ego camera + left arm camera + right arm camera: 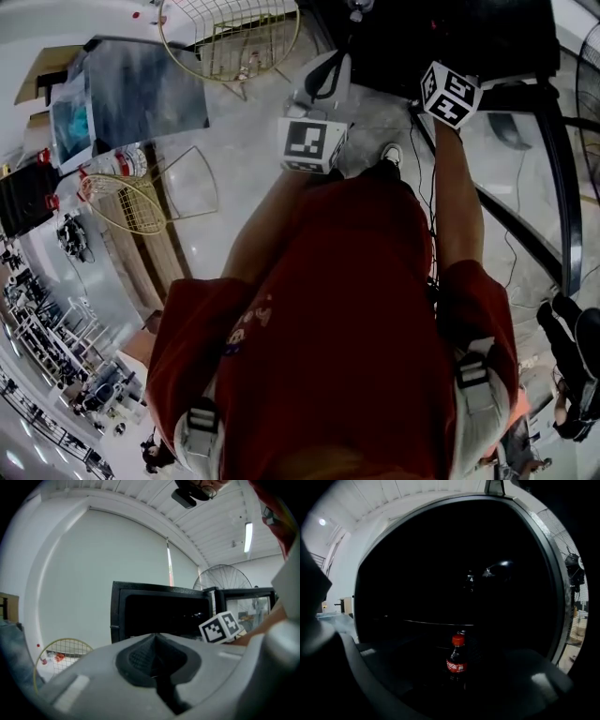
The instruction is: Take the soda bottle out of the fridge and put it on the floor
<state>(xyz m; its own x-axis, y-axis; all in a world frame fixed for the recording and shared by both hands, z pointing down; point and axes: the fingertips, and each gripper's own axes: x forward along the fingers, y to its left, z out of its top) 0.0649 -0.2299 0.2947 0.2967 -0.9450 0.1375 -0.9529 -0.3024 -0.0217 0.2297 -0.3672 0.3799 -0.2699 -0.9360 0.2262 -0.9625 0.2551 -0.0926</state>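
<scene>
The bottle [457,660] stands upright inside the dark fridge [545,543], ahead of the right gripper's [454,693] wide-open, empty fingers, which should advance level and straddle its label. The left gripper [157,665] is closed and empty.

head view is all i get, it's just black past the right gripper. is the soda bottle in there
Observer: Yes. The right gripper view shows the dark plastic soda bottle with a red cap standing upright inside the black fridge.
Operator: has the right gripper got it
Observer: No. The right gripper has its jaws apart, and the bottle stands beyond them, untouched.
Operator: left one holding anything
Observer: No. In its own view the left gripper is shut with nothing between its jaws.
</scene>
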